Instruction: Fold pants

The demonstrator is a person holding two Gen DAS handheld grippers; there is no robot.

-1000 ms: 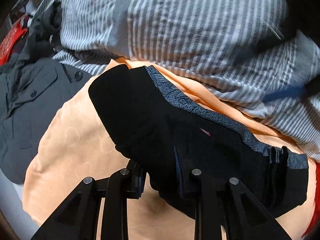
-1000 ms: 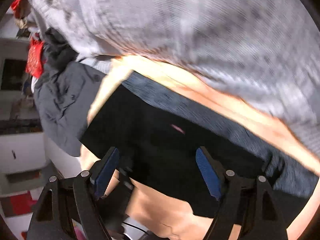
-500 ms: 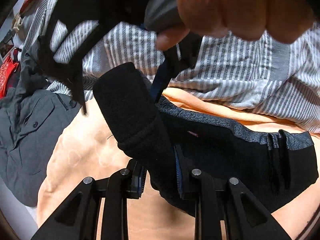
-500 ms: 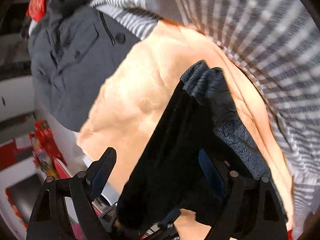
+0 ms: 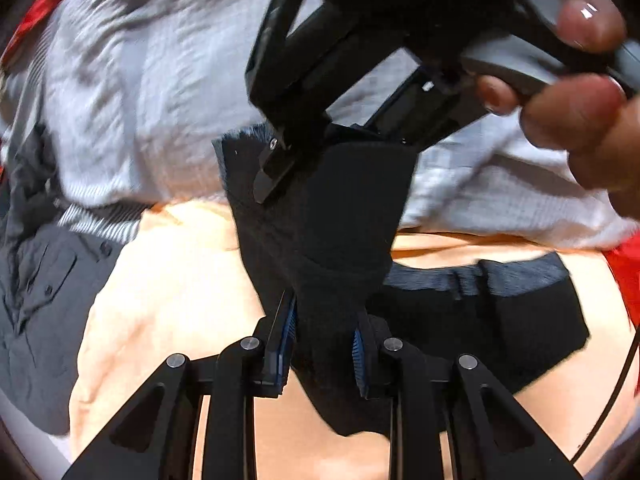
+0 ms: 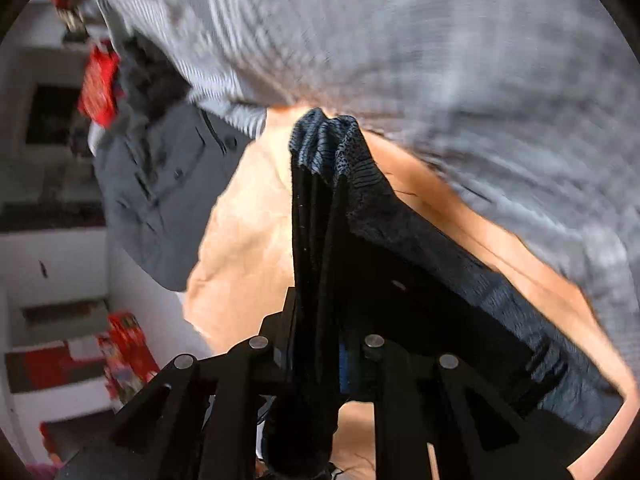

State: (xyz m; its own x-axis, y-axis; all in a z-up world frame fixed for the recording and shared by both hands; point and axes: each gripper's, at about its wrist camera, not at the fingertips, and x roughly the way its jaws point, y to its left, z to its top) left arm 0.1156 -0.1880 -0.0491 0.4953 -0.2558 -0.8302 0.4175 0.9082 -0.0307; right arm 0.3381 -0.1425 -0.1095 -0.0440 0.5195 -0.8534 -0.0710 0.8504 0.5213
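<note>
On the far left lies a dark grey buttoned garment, crumpled, with a grey-and-white striped cloth spread across the far side behind it. Nearer me and to its right is a peach cloth, and the black pants sit on top of it. My left fingers are clamped on a bunched fold of the pants, the blue pads pressed against the black fabric on both sides, and that fold is lifted off the peach cloth while the rest of the pants, with the grey patterned waistband, lies flat to the right. Just beyond my left grip, my right fingers come down from the upper right onto the far edge of the same raised fold, with my hand around the handle at the right edge. From my right wrist view, my right fingers are closing, with a gathered bundle of the pants standing up between them and the waistband trailing away to the near right over the peach cloth. At the far right edge of the left view a bit of red fabric shows.
</note>
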